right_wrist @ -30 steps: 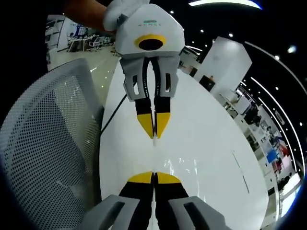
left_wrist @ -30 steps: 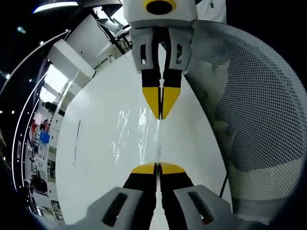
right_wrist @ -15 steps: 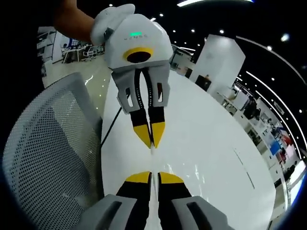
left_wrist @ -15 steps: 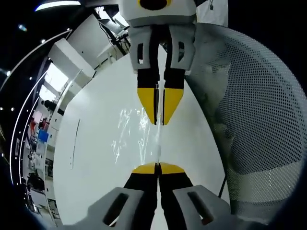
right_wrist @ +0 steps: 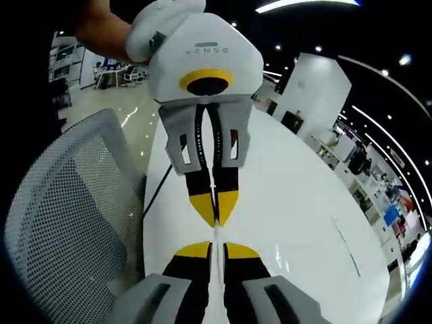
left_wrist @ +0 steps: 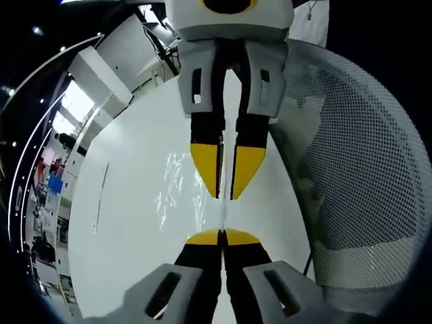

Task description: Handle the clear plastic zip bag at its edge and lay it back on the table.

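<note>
The clear plastic zip bag (left_wrist: pixel 181 185) shows as faint glints over the white table (left_wrist: pixel 128 223), and its edge runs as a thin line between the two grippers, which face each other. My left gripper (left_wrist: pixel 221 237) is shut on that edge. In the right gripper view it comes in from above with a person's hand on it, the left gripper (right_wrist: pixel 216 217) pinched on the bag's edge (right_wrist: pixel 216 233). My right gripper (right_wrist: pixel 217 248) has its jaws parted a little around the edge. Seen from the left gripper view, the right gripper (left_wrist: pixel 226 194) shows a clear gap between its yellow tips.
A grey mesh chair back (left_wrist: pixel 358 169) stands close beside the table, on the other side in the right gripper view as the chair (right_wrist: pixel 61 223). A black cable (right_wrist: pixel 156 187) runs along the table's edge. Office furniture and lights lie far behind.
My right gripper's jaws have parted from shut to slightly open around the bag's edge. The two grippers have come closer together. The left gripper stays shut on the bag.
</note>
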`<move>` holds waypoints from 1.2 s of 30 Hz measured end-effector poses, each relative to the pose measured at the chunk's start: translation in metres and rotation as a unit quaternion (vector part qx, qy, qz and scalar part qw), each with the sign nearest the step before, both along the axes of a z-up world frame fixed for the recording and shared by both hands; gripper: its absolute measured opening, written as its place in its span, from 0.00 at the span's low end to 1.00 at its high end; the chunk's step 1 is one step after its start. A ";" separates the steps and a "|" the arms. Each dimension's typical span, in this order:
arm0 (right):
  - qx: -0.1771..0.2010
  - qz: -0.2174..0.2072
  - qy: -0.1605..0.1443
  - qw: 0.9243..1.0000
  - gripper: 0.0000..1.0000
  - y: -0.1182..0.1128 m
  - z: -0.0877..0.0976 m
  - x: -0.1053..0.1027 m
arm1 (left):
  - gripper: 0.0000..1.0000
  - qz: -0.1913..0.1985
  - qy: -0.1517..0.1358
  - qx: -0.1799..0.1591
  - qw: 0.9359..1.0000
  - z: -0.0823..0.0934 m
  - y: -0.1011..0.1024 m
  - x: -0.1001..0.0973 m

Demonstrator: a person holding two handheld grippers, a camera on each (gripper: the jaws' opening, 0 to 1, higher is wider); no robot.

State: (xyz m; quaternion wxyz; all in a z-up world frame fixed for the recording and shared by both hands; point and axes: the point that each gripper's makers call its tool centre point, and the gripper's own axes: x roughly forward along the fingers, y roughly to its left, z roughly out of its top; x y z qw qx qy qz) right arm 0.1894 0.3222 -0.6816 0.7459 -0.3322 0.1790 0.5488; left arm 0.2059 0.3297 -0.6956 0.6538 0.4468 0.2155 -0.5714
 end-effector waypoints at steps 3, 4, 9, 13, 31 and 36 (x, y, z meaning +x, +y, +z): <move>0.002 0.001 -0.001 1.000 0.03 0.002 0.001 0.001 | 0.00 0.000 0.005 0.001 1.000 0.000 0.000 -0.001; 0.002 0.001 0.000 1.000 0.03 0.003 0.001 0.001 | 0.00 0.000 0.006 0.001 1.000 0.000 0.000 -0.001; 0.001 0.005 0.000 1.000 0.03 0.006 0.000 0.002 | 0.00 0.006 0.016 -0.005 1.000 0.002 -0.002 -0.001; -0.003 0.009 -0.002 1.000 0.03 0.007 -0.001 0.002 | 0.00 0.010 0.023 -0.009 1.000 0.002 -0.002 -0.001; -0.018 0.018 -0.006 1.000 0.00 0.008 -0.009 0.009 | 0.00 0.014 0.031 -0.009 0.999 0.001 -0.005 0.003; -0.021 0.019 -0.008 1.000 0.00 0.009 -0.009 0.011 | 0.00 0.013 0.033 -0.011 0.999 0.001 -0.008 0.003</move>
